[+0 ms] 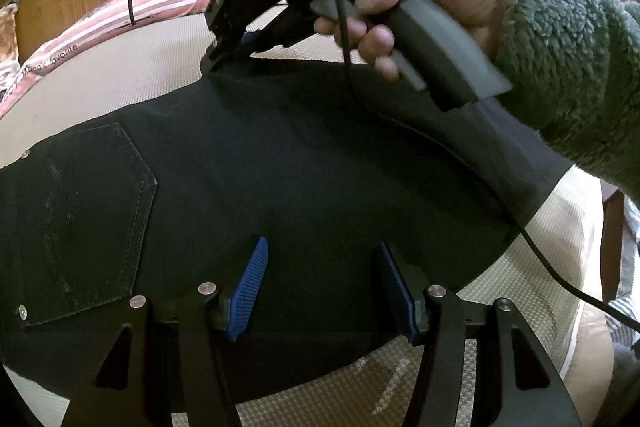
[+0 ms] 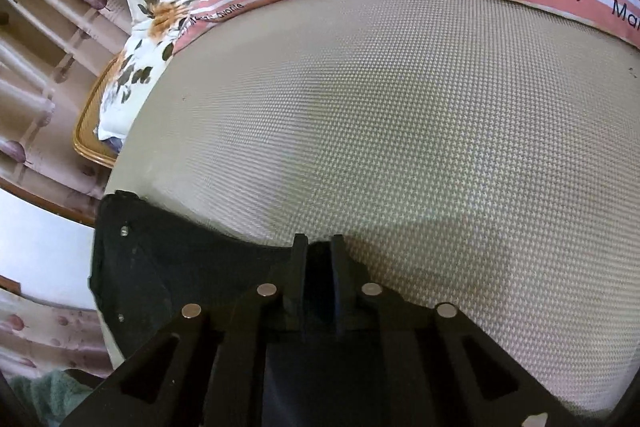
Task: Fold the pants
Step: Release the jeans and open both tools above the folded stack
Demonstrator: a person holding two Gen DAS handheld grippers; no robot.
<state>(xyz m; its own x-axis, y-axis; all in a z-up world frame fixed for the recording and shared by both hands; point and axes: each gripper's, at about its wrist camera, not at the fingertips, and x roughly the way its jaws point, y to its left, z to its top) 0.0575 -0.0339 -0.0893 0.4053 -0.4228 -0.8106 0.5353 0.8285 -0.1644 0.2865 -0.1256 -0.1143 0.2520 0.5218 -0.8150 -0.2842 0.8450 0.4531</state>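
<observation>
Left hand-held gripper (image 1: pixel 322 283) spread wide above black pants (image 1: pixel 280 167) on bed (image 2: pixel 400 107); right hand-held gripper (image 2: pixel 319 247) clenched on pants edge, frame bottom.

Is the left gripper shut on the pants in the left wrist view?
No. The left gripper is open, its blue pads spread apart above the black pants with no fabric between them.

Two close, downward wrist views; shared pants (image 1: pixel 304 163), mattress (image 2: pixel 400 115).
</observation>
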